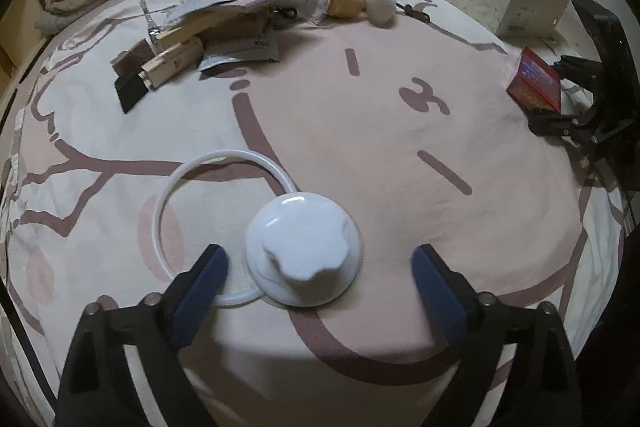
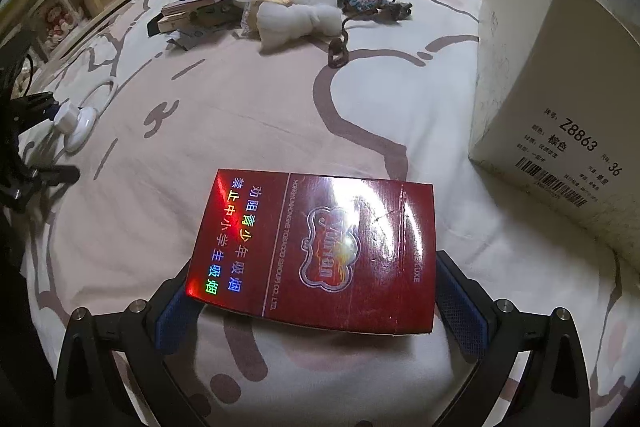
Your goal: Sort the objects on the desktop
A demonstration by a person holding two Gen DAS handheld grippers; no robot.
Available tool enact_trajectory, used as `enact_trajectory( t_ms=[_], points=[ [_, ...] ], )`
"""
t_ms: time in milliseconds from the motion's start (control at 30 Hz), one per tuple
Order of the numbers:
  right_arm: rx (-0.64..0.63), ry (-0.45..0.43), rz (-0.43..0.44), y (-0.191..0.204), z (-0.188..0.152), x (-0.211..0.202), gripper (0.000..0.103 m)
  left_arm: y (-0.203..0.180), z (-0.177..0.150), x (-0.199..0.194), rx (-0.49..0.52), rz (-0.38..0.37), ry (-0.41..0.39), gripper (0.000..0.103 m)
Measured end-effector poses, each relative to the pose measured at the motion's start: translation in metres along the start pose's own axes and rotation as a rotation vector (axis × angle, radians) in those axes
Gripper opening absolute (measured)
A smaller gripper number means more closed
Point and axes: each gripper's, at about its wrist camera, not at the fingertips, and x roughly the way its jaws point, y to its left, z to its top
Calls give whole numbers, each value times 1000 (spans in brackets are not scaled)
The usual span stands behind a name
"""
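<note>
The left tool point(image 1: 320, 269) is spread wide around the white knob lid point(image 1: 304, 251) lying on the bed. The right tool point(image 2: 320, 291) pinches the red box point(image 2: 316, 247). Next, that box needs a spot.

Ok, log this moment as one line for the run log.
left hand-held gripper: open around white knob lid, not gripping | right hand-held gripper: red cigarette pack between its fingers, grip unclear | both on bedsheet
</note>
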Motion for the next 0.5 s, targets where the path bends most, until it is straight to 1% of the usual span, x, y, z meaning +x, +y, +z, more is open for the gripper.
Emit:
enact_trajectory(
  t_ms=[133,233,300,333,400,500],
  points=[
    [-9,2,7,0,1,0,103,1,1,-1,-8,-14,6,97],
    [-13,11,13,-1,2,-1,103,6,3,-4,-39,-32,4,91],
    [-9,21,15,-1,4,-1,103,10,4,-7,-73,-49,-3,81],
    [-7,23,14,-1,4,-1,103,12,5,-8,-87,-56,-3,79],
    [-4,32,10,0,6,-2,103,15,6,-10,-105,-66,-5,73],
    [-3,32,25,3,9,-5,103,15,6,-11,-88,-59,-4,69]
  ],
)
